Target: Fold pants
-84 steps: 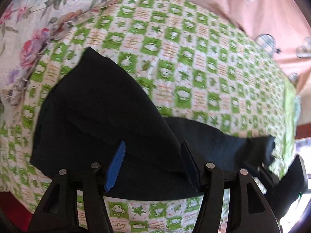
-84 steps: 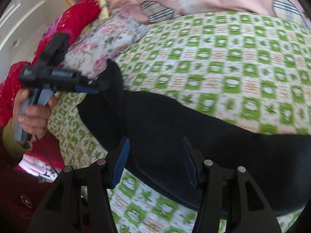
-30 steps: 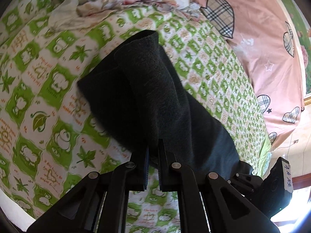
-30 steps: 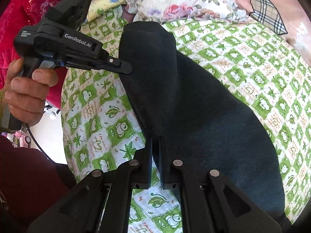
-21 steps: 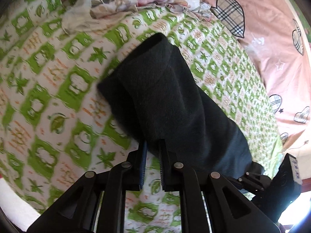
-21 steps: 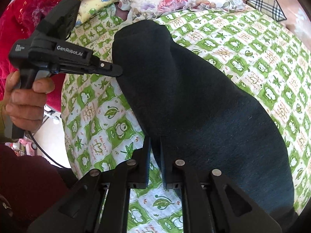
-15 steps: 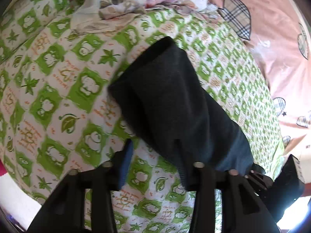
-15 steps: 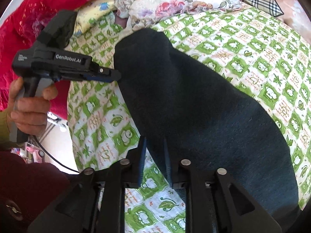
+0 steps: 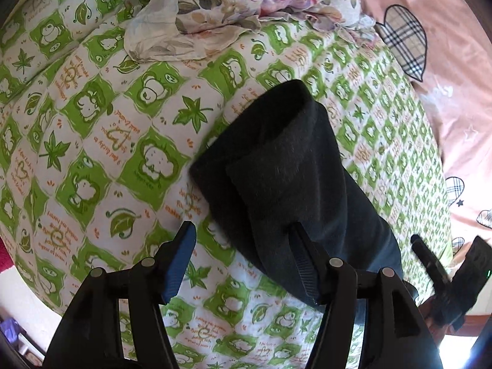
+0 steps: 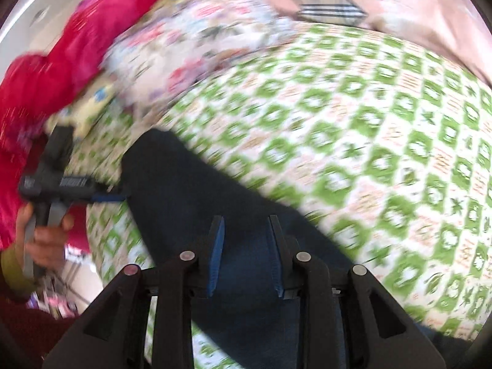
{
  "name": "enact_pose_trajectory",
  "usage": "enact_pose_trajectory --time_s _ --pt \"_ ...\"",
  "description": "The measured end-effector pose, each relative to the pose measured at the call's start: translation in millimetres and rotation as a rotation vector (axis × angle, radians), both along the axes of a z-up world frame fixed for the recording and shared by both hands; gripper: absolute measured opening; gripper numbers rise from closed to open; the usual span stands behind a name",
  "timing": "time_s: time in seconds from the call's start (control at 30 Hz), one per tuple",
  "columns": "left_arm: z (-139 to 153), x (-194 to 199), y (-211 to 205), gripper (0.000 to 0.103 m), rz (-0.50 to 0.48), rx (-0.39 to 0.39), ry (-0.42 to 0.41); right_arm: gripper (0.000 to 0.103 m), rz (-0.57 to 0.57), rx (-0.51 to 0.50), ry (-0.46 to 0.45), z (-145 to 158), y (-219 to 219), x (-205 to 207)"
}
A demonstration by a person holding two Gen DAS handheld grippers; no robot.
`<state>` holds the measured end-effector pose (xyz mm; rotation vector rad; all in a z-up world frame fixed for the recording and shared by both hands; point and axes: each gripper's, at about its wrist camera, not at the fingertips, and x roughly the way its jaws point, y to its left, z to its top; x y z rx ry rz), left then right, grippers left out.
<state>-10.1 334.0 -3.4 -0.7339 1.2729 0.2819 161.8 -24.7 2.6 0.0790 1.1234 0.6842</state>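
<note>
Black pants [image 9: 295,178] lie folded lengthwise on the green-checked bedspread [image 9: 92,141], floral pillow [image 9: 233,9] beyond; left gripper [image 9: 243,261] spread wide, empty, at their near edge; right gripper [image 10: 244,255] parted above them, gripping nothing.

Bright daylight, motion-blurred right view

Spreading wide across both views: a green-and-white checked bedsheet [image 9: 92,141] printed with leaves and little cartoon animals. Lying bunched at its far edge, a floral quilt [image 9: 221,9] (pale, with pink and purple blooms). Running alongside, a pink cover [image 9: 455,70] bearing plaid hearts. Showing blurred in the right wrist view, a red blanket [image 10: 92,40].
</note>
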Motion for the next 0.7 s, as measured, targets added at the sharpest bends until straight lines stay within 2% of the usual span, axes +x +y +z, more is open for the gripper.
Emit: enact_pose_trajectory --time_s 0.1,0.27,0.43,0.57,0.63,0.7 --pt "-5.5 2.3 3.1 0.063 0.009 -0.005 0.012 0.03 -0.026 -0.004 0.044 -10.4 -6.8 25.2" --pt "-14.8 7.1 5.9 0.063 0.016 0.0 0.022 0.03 0.031 -0.037 0.126 -38.2 5.8 46.8" --pt "-19.2 15.9 4.4 0.054 0.003 0.018 0.008 0.03 0.1 -0.101 0.209 -69.8 20.7 44.7" --pt "-24.3 24.5 -0.3 0.039 -0.006 0.054 -0.002 0.031 0.116 -0.105 0.193 -72.9 24.8 41.1" --pt "-22.3 24.5 -5.1 0.028 -0.016 0.064 -0.025 0.019 0.129 -0.12 0.175 -71.0 27.3 38.1" --pt "-11.8 21.7 -10.3 0.019 -0.034 0.082 -0.068 0.015 0.145 -0.137 0.146 -65.1 30.1 32.5"
